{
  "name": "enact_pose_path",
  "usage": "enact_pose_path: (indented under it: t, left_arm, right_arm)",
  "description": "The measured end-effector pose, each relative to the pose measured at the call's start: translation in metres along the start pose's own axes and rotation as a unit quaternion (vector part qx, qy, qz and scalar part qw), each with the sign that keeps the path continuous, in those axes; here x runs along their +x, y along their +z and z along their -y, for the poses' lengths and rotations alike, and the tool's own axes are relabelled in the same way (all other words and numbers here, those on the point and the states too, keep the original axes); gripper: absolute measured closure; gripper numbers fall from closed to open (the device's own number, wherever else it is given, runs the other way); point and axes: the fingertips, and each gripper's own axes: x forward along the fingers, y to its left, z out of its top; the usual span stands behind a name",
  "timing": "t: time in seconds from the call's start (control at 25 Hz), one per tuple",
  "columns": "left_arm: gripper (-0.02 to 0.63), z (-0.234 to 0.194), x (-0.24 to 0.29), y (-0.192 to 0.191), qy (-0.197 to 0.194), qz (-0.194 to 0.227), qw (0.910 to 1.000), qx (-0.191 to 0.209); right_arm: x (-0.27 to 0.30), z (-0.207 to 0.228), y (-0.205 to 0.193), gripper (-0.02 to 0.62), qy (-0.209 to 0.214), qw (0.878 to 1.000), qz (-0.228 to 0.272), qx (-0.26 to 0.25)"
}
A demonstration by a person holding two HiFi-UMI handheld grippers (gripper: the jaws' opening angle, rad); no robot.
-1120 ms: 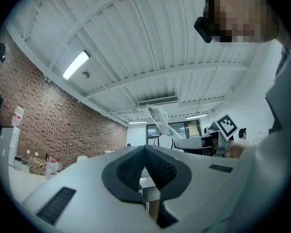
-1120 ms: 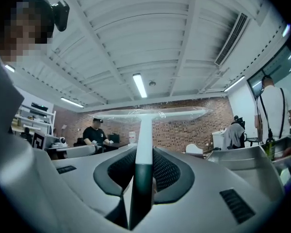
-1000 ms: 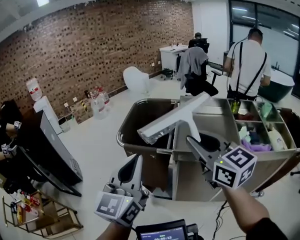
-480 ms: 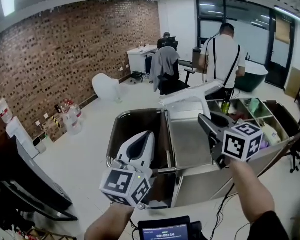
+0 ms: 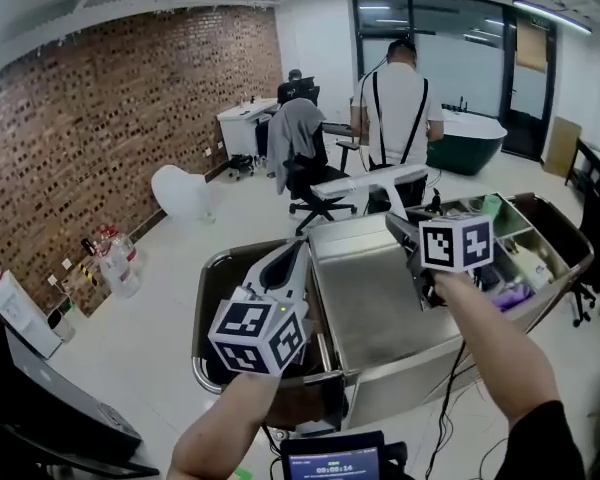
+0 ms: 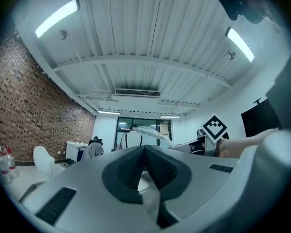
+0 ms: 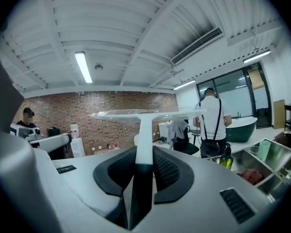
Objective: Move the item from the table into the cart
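Your right gripper (image 5: 404, 230): jaws clamped on handle of white T-shaped tool (image 5: 368, 179). Tool's plastic-wrapped head up, tool above steel cart (image 5: 368, 303), not in it. Your left gripper (image 5: 295, 258): jaws together, nothing between, by cart's left side. Person (image 5: 395, 98) standing behind cart.

Squeegee (image 5: 370, 181) over cart (image 5: 370, 298) — person (image 5: 395, 98) behind

Location entry: open-plan office, loft style. Around me I recorded a long exposed brick wall (image 5: 110, 118), a white ribbed ceiling (image 6: 150, 42) with strip lights (image 6: 56, 18), and glass partitions (image 5: 460, 68) at the far end. A person (image 5: 296, 78) sat at a white surface (image 5: 242, 123). A swivel chair (image 5: 302, 168) carried a grey jacket, and a dark monitor (image 5: 50, 408) stood at my left.
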Motion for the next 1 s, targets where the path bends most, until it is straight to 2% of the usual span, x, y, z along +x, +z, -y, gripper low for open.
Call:
enact_pose_path:
  t: [0.2, 0.36, 0.48, 0.72, 1.0]
  left_arm:
    - [0.606, 0.006, 0.093, -0.024, 0.012, -0.016, 0.9998, -0.002]
    - [0.606, -0.009, 0.137, -0.050, 0.016, -0.034, 0.9991, -0.020]
    - [0.606, -0.031, 0.169, -0.070, 0.006, -0.050, 0.9983, -0.031]
    - [0.606, -0.057, 0.199, -0.100, -0.021, -0.074, 0.9959, -0.048]
    - [0.606, -0.094, 0.228, -0.134, -0.001, -0.094, 0.9937, -0.061]
  right_arm:
    - [0.045, 0.098, -0.034, 0.531, -0.028, 0.998, -0.059, 0.004]
    - [0.089, 0.138, -0.067, 0.531, -0.045, 0.994, -0.095, 0.027]
    - [0.131, 0.162, -0.085, 0.531, -0.064, 0.990, -0.120, 0.019]
    - [0.183, 0.190, -0.125, 0.531, -0.096, 0.981, -0.163, 0.041]
    - [0.220, 0.193, -0.169, 0.531, -0.096, 0.973, -0.207, 0.038]
